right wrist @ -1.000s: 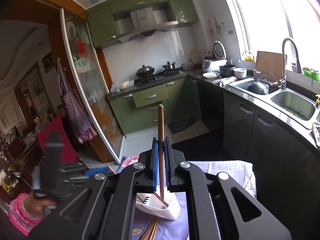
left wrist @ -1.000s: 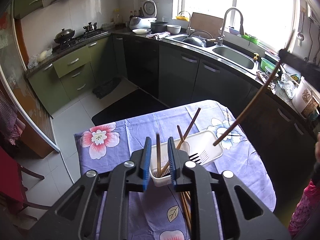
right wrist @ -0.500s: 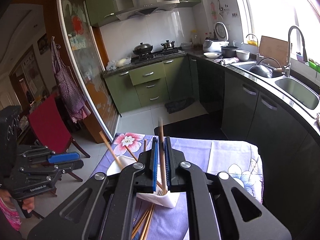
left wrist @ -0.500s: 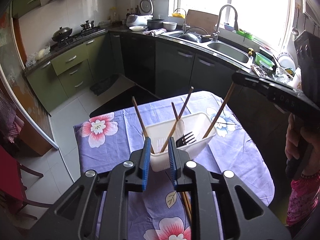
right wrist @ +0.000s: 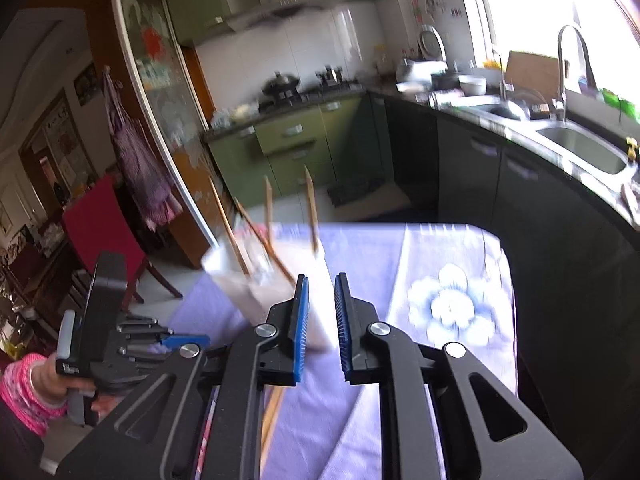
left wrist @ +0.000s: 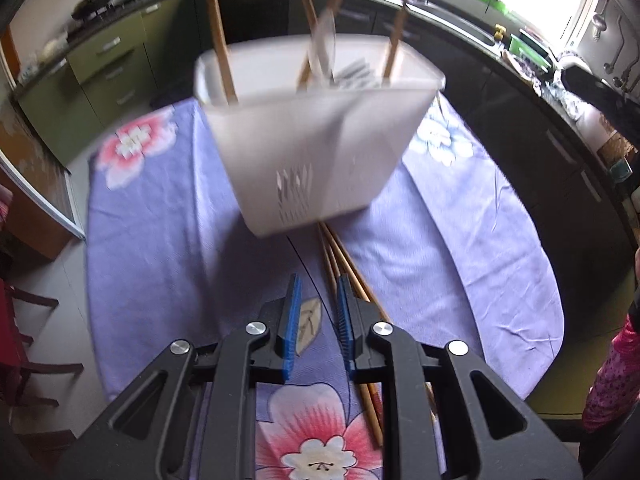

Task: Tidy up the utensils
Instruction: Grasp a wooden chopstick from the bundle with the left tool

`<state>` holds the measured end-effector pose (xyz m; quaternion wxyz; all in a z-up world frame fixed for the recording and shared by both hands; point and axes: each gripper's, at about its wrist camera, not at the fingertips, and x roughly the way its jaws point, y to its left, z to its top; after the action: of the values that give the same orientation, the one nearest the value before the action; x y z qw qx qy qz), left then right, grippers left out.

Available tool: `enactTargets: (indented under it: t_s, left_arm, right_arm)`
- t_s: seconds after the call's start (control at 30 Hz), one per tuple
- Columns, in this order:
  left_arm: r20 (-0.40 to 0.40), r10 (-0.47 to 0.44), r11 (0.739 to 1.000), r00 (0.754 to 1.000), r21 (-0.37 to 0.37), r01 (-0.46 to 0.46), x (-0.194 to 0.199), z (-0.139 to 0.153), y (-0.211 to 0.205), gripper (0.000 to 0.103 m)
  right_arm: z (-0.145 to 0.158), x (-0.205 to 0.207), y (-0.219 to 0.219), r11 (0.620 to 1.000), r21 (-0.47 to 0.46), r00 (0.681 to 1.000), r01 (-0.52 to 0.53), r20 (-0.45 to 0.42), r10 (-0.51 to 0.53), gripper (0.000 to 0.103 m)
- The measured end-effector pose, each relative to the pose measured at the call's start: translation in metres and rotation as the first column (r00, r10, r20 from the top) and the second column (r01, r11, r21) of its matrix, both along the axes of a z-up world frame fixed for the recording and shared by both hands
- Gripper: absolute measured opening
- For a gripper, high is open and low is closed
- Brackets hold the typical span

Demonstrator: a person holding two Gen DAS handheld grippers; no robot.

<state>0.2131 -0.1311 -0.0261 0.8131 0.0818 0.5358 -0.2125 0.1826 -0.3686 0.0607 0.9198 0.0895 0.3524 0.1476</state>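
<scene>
Both hand-held grippers hang over a table draped in a purple floral cloth [left wrist: 160, 248]: the left gripper [left wrist: 317, 312], blue-padded jaws slightly apart and empty, and the right gripper [right wrist: 321, 312], whose jaws have just been opening with nothing between them. Ahead of both stands the white plastic utensil caddy [left wrist: 320, 152], wooden chopsticks [left wrist: 218, 36] leaning inside it. More loose wooden chopsticks [left wrist: 340, 256] lie on the cloth below the caddy, just beside the left gripper.
</scene>
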Motion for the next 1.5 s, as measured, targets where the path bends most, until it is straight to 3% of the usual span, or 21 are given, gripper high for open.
enactTargets:
  t_s: [0.2, 0.3, 0.5, 0.87, 0.97, 1.03, 1.27, 1.5]
  left_arm:
    - [-0.067, 0.027, 1.000, 0.997, -0.004, -0.027, 0.005, -0.042, -0.012, 0.017]
    - [-0.092, 0.036, 0.999, 0.995, 0.005, -0.035, 0.008, -0.054, -0.016, 0.017]
    - [-0.104, 0.046, 0.998, 0.993, 0.045, -0.041, 0.014, -0.067, -0.022, 0.017]
    - [-0.102, 0.032, 0.993, 0.994, 0.115, -0.020, 0.015, -0.083, -0.039, 0.017]
    - [-0.103, 0.035, 0.993, 0.994, 0.114, -0.024, 0.016, -0.085, -0.040, 0.017]
    - [-0.101, 0.038, 0.993, 0.994, 0.118, -0.026, 0.017, -0.085, -0.038, 0.011]
    - [-0.101, 0.071, 0.993, 0.992, 0.104, -0.060, 0.015, -0.084, -0.005, 0.006]
    - [-0.039, 0.118, 0.993, 0.992, 0.033, -0.116, 0.007, -0.062, 0.033, 0.006]
  right_arm:
    - [-0.071, -0.001, -0.015, 1.000, 0.027, 0.991, 0.010, -0.133, -0.006, 0.014]
    - [-0.089, -0.002, -0.019, 0.999, 0.038, 0.988, 0.015, -0.157, -0.009, 0.014]
    - [-0.098, -0.007, -0.027, 0.998, 0.053, 0.988, 0.019, -0.157, -0.011, 0.014]
    - [-0.086, 0.000, -0.021, 0.998, 0.069, 0.987, 0.009, -0.163, 0.002, 0.014]
    - [-0.086, -0.001, -0.017, 0.998, 0.065, 0.986, 0.001, -0.165, 0.010, 0.018]
    - [-0.087, -0.002, -0.015, 0.998, 0.063, 0.986, -0.006, -0.166, 0.016, 0.024]
    - [-0.098, 0.001, 0.000, 0.999, 0.035, 0.981, -0.030, -0.190, 0.036, 0.027]
    - [-0.134, 0.011, 0.058, 0.989, -0.064, 0.961, -0.130, -0.253, 0.109, 0.027]
